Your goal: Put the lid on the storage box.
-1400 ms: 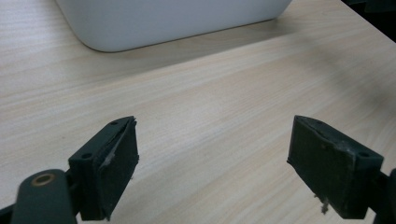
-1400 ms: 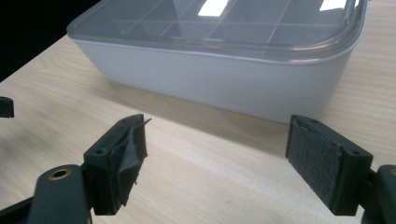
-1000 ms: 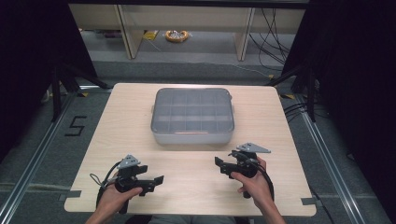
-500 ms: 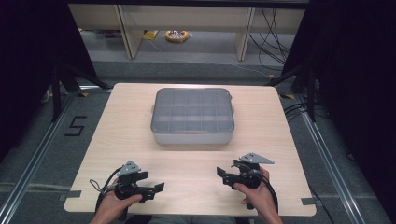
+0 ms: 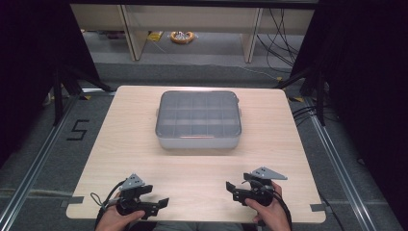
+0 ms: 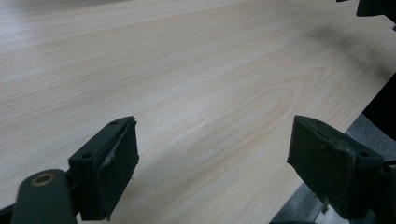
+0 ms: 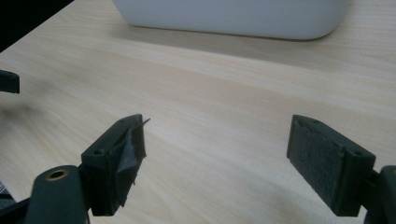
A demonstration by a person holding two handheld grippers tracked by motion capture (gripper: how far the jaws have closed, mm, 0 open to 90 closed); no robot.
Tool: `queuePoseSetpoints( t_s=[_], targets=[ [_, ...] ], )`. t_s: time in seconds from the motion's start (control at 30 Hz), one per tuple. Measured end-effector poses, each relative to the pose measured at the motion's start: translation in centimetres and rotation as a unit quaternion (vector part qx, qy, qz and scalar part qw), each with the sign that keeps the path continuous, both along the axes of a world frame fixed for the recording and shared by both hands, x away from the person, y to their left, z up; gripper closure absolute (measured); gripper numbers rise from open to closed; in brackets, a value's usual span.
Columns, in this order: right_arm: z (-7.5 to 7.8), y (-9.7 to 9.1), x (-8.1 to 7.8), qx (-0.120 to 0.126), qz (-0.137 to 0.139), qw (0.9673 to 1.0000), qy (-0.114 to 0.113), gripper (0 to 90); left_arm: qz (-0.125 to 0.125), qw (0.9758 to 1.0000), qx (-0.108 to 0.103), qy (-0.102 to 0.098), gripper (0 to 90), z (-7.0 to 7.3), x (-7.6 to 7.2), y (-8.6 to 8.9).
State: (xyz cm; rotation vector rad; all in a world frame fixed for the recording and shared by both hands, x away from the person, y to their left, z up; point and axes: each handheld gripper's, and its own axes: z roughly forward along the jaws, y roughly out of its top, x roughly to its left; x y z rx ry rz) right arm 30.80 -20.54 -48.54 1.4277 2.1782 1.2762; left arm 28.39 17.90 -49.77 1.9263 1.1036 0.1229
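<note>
Both grippers, left [image 5: 161, 203] and right [image 5: 232, 188], are waiting open-jawed at the bench's [image 5: 144, 115] near edge. The lidded box [image 5: 198, 119] is sitting untouched mid-bench. Reaching forward to it looks next.

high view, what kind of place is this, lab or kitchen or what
Most likely a lab or recording workspace, not a kitchen: a bare wooden table holds one lidded compartment box, cables trail across the floor behind, and a taped number five marks the floor.

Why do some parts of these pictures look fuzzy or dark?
High view: sharp on the light wooden table, black at both sides. Left gripper view: the table's far end blurs. Right gripper view: the grey plastic compartment box with clear lid is soft and casts a shadow toward the camera.
</note>
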Motion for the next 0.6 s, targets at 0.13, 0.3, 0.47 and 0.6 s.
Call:
queuePoseSetpoints(
  t_s=[0.13,0.3,0.47,0.6],
  targets=[
    [-0.2,-0.2,-0.8,0.006,0.005,1.0000,0.003,20.2,-0.007,1.0000,-0.002,0.001,15.2,-0.1,-0.5,0.0],
    [-0.5,-0.5,-1.8,0.002,0.007,1.0000,0.000,20.0,-0.009,1.0000,-0.003,0.002,15.2,-0.1,-1.2,-0.1],
    [-0.8,-0.8,-2.8,0.006,0.013,0.9998,0.011,19.7,-0.016,0.9999,-0.003,0.005,15.2,-0.2,-1.9,-0.2],
    [-0.9,-0.8,-3.8,0.007,0.002,0.9997,0.025,19.6,-0.019,0.9998,0.001,0.008,15.2,-0.2,-2.2,-0.2]
  ],
)
